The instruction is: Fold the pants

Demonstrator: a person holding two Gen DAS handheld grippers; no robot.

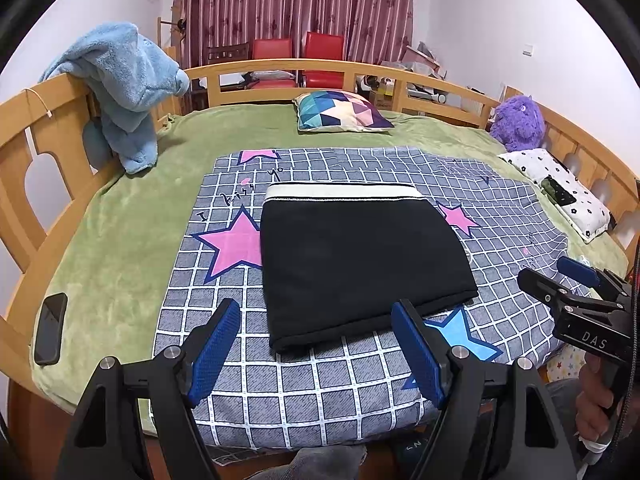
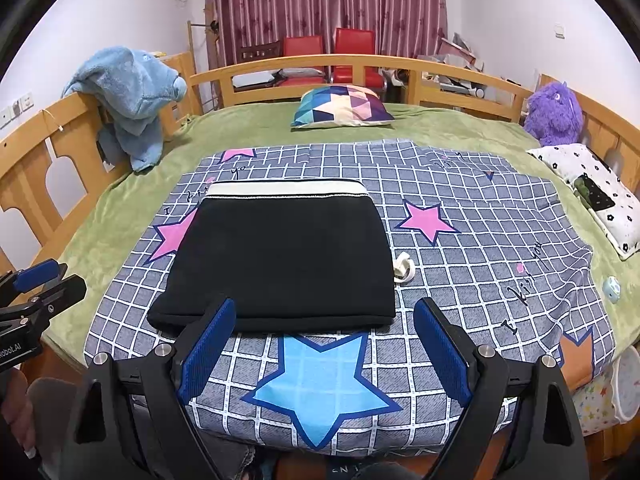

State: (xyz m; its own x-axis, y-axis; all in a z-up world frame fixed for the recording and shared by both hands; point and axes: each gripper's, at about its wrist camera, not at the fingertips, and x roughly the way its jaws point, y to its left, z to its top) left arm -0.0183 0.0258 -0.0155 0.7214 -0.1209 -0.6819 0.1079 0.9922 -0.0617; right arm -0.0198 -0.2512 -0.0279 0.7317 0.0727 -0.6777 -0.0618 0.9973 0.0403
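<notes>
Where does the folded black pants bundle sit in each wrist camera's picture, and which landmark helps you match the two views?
Left wrist view: the folded black pants lie centre frame on the checked sheet, beyond the open left gripper.
Right wrist view: the pants lie left of centre, beyond the open right gripper.
Shared landmark: the blue star at the pants' near edge.

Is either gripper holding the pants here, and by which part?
Nothing is held. The left gripper and right gripper are both open, short of the near edge of the folded black pants.
</notes>
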